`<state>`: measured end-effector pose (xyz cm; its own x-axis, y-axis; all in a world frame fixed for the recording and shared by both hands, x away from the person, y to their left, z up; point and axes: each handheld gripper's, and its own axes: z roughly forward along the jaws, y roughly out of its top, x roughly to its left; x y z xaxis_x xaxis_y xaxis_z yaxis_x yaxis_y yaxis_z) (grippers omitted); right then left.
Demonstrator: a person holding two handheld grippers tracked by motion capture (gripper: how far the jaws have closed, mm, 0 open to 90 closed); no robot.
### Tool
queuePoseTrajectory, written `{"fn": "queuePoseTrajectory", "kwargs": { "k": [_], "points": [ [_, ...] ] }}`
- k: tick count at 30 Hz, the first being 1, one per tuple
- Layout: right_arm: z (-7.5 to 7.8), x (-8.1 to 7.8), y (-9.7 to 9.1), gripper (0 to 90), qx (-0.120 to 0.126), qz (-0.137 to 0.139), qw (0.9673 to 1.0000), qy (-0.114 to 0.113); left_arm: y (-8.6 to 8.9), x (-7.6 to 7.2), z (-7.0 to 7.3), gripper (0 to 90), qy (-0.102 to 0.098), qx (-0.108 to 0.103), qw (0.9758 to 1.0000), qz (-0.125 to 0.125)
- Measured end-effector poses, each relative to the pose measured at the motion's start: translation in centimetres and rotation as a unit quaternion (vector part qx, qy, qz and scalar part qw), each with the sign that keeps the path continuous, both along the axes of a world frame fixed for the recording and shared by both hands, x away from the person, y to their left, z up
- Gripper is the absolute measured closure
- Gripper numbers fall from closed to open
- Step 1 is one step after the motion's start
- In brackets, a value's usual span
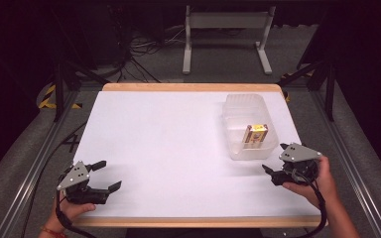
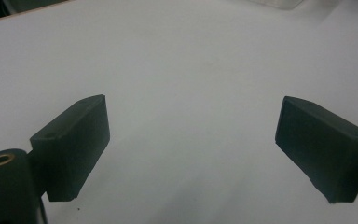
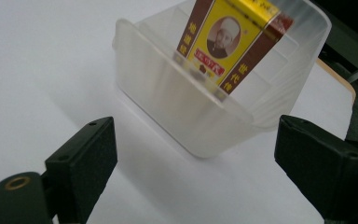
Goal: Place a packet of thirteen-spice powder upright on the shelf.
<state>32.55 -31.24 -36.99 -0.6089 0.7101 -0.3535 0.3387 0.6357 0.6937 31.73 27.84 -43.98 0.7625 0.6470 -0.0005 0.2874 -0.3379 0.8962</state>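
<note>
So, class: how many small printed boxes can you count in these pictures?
1. The yellow-and-brown box stands in the near end of the clear plastic container on the table's right side, just ahead of the right gripper. Nothing hints at others hidden.

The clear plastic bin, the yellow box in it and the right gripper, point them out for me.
clear plastic bin [image 1: 234, 148], high view, near wall.
yellow box [image 3: 226, 42], right gripper view, printed front face.
right gripper [image 1: 274, 161], high view, midway between its fingertips.

yellow-brown box [image 1: 255, 134], upright in clear tub [image 1: 239, 105]
</note>
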Motion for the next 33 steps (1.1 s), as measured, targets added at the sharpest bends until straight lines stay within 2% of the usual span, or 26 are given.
{"fn": "queuePoseTrajectory", "kwargs": {
  "k": [9,18,19,21,24,29,30,33],
  "points": [
    [-1.8,-0.7,-0.9,12.4,0.003,-0.010,0.9999,0.005,-0.2,0.3,0.0,10.6,0.000,0.004,1.0000,-0.007],
    [-3.8,-1.7,-2.8,11.9,0.036,-0.039,0.9986,-0.002,-0.5,0.7,0.0,10.5,-0.002,0.005,0.9999,-0.012],
    [-4.2,-2.2,-3.4,11.9,0.053,-0.044,0.9976,-0.009,-0.6,0.8,0.0,10.5,-0.003,0.006,0.9999,-0.014],
    [-4.5,-2.6,-4.0,11.6,0.065,-0.052,0.9963,-0.019,-0.6,1.0,0.0,10.5,-0.002,0.006,0.9999,-0.014],
    [-5.2,-3.3,-4.9,9.7,0.100,-0.071,0.9919,-0.032,-0.8,1.2,0.0,10.4,-0.003,0.005,0.9998,-0.019],
    [-5.9,-4.1,-6.2,8.1,0.128,-0.103,0.9853,-0.047,-1.1,1.4,0.0,10.3,-0.002,0.009,0.9997,-0.023],
    [-5.9,-4.1,-6.2,8.1,0.128,-0.103,0.9853,-0.047,-1.1,1.4,0.0,10.3,-0.002,0.008,0.9997,-0.024],
    [-6.0,-4.3,-6.6,7.0,0.142,-0.123,0.9806,-0.056,-1.2,1.5,0.0,10.2,-0.003,0.007,0.9996,-0.027]
  ]
}}
